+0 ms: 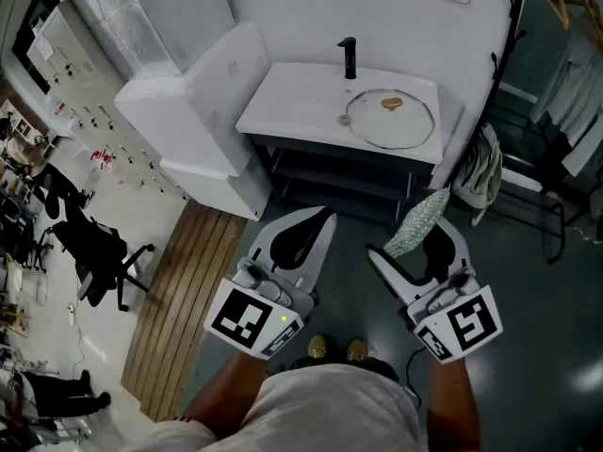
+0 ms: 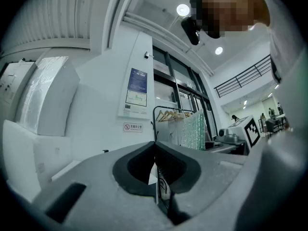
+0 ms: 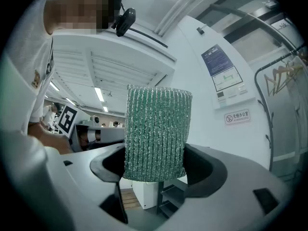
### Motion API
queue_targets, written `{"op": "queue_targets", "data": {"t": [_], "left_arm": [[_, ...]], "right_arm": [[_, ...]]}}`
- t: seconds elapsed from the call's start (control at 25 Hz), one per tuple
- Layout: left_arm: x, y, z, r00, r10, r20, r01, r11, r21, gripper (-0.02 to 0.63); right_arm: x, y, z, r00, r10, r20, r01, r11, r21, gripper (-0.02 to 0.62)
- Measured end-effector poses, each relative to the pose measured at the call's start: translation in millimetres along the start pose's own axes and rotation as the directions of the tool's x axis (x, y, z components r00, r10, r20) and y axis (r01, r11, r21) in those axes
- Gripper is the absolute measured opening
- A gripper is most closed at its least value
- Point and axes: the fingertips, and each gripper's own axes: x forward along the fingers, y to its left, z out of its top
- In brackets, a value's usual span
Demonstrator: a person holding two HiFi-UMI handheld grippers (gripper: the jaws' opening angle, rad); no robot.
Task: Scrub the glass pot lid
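Note:
The glass pot lid (image 1: 388, 119), with a tan knob, lies on the white sink counter (image 1: 292, 97) far ahead of me, beside a black faucet (image 1: 347, 56). Both grippers hang well short of the counter, over the dark floor. My left gripper (image 1: 325, 218) is shut with nothing between its jaws; in the left gripper view its jaws (image 2: 155, 148) meet in a closed line. My right gripper (image 1: 412, 243) is shut on a green scrubbing pad (image 1: 419, 220), which stands up out of the jaws. In the right gripper view the pad (image 3: 156, 131) fills the middle, clamped between both jaws.
Large white foam-wrapped boxes (image 1: 203, 111) stand left of the counter. A wooden floor panel (image 1: 179, 299) and a black office chair (image 1: 94, 252) lie at the left. A towel (image 1: 480, 168) hangs off the counter's right end, with a clothes rack (image 1: 556, 215) beyond it.

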Motion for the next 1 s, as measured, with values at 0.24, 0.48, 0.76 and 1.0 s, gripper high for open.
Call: {"op": "queue_targets", "data": {"t": [0.24,0.48,0.76,1.0], "left_arm": [[-0.7,4.7,-4.1,1.0,0.003,0.0,-0.003,1.0,-0.009,0.015],[-5.7,16.5,-8.5,1.0,0.011,0.0,-0.011,1.0,-0.026,0.015],[-14.2,40.7,-13.9,1.0,0.006,0.012,-0.006,0.999,-0.045,0.015],[-20.3,65.2,-20.0,0.999,-0.02,0.029,0.022,0.998,-0.063,0.015]], "right_arm": [[2.7,-1.0,-3.4,1.0,0.003,0.0,-0.003,1.0,0.022,0.348],[7.0,-3.3,-5.8,1.0,-0.013,-0.004,0.013,0.999,0.04,0.348],[21.5,2.1,-10.8,0.999,-0.04,-0.022,0.041,0.998,0.042,0.348],[33.5,9.2,-15.2,0.996,-0.086,-0.036,0.087,0.996,0.031,0.348]]}}
